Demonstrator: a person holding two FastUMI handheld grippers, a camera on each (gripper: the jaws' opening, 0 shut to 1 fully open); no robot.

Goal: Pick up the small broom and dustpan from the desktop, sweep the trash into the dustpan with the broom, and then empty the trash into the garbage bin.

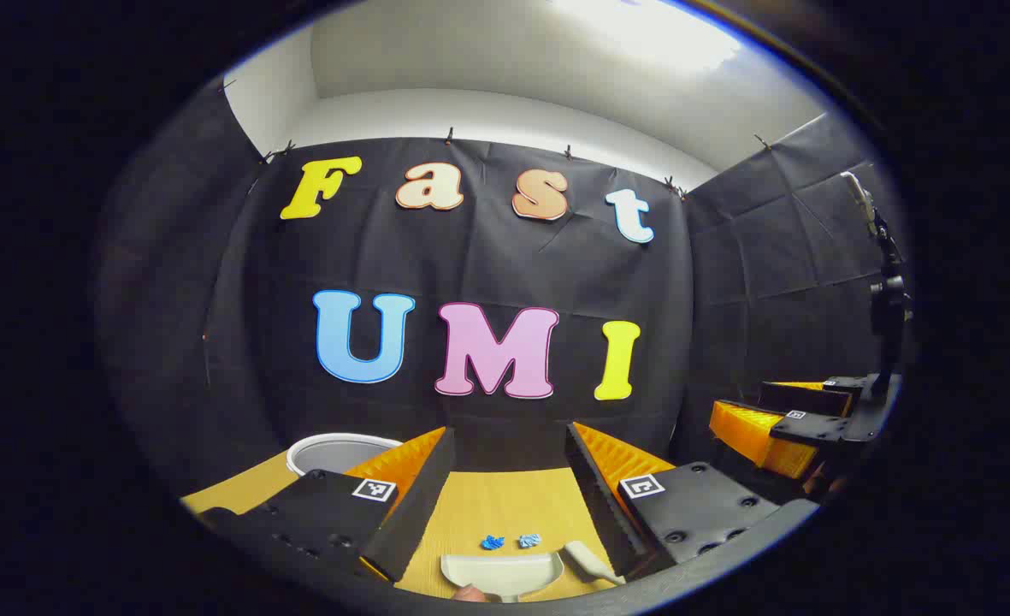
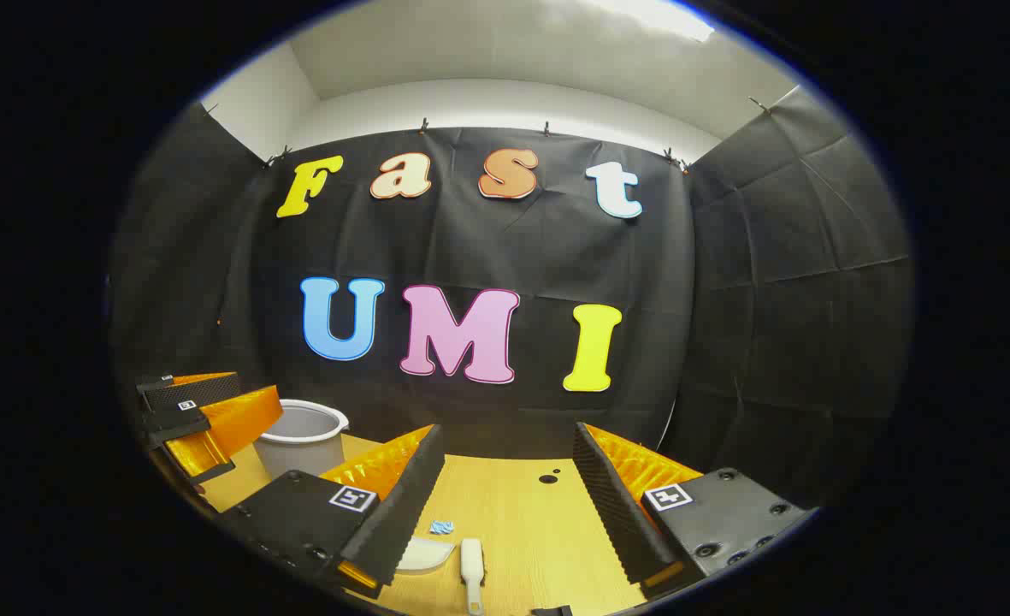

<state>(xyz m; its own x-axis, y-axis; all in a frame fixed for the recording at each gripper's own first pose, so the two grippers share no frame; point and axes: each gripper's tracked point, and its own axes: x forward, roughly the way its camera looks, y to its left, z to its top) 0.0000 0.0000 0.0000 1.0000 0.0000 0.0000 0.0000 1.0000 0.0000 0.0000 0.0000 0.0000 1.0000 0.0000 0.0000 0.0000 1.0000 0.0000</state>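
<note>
both grippers hover above the desktop [image 2: 522, 496], jaws wide open and empty. dustpan [image 1: 502, 571] lies near edge, broom [image 2: 471, 560] just beside it, blue trash [image 1: 493, 541] just beyond. both look light, rigid plastic, likely slippery; grip each by its handle.

Wooden desktop [image 2: 522, 505] with two small holes [image 2: 548, 478]

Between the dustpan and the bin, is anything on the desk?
In the left gripper view, two blue scraps lie just beyond the dustpan; toward the bin the left claw's finger hides the desk.
</note>
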